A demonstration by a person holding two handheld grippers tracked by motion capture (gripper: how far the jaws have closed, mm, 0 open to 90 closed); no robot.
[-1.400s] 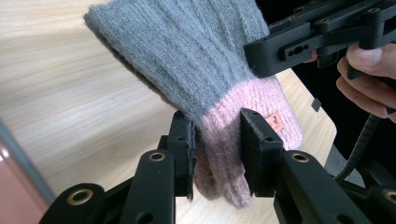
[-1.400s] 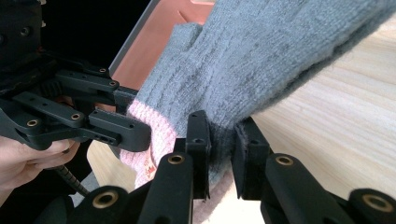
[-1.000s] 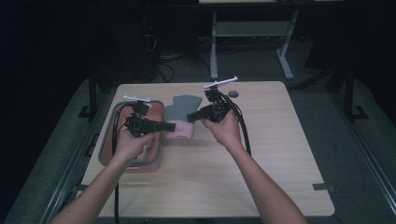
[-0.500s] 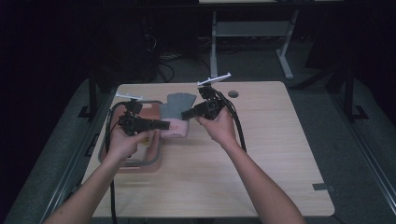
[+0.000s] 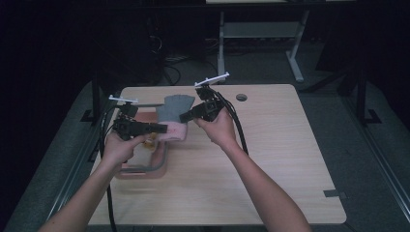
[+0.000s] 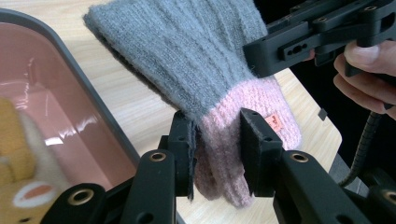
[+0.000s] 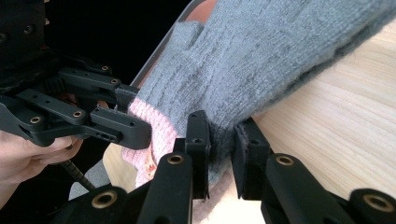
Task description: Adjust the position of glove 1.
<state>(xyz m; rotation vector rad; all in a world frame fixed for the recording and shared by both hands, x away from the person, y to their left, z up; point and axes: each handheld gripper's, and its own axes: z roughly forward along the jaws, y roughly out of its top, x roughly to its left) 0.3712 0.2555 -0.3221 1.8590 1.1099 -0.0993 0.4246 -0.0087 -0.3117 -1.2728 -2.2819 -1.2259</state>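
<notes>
I hold two hand-held grippers, one in each hand, and both grasp one glove (image 5: 171, 116). My left hand-held gripper (image 6: 217, 154) is nearly closed, its jaws pinching the pink cuff from both sides. My right hand-held gripper (image 7: 220, 149) is clenched on the grey part, just above the cuff, so the two grips sit close together. The glove hangs stretched between them, its grey finger end trailing down toward the tabletop (image 5: 270, 159); whether it touches the wood I cannot tell. Below my left hand stands one pink tray (image 5: 145, 171) with a grey rim, near the tabletop's left edge. One yellow soft toy (image 6: 18, 172) lies inside it.
</notes>
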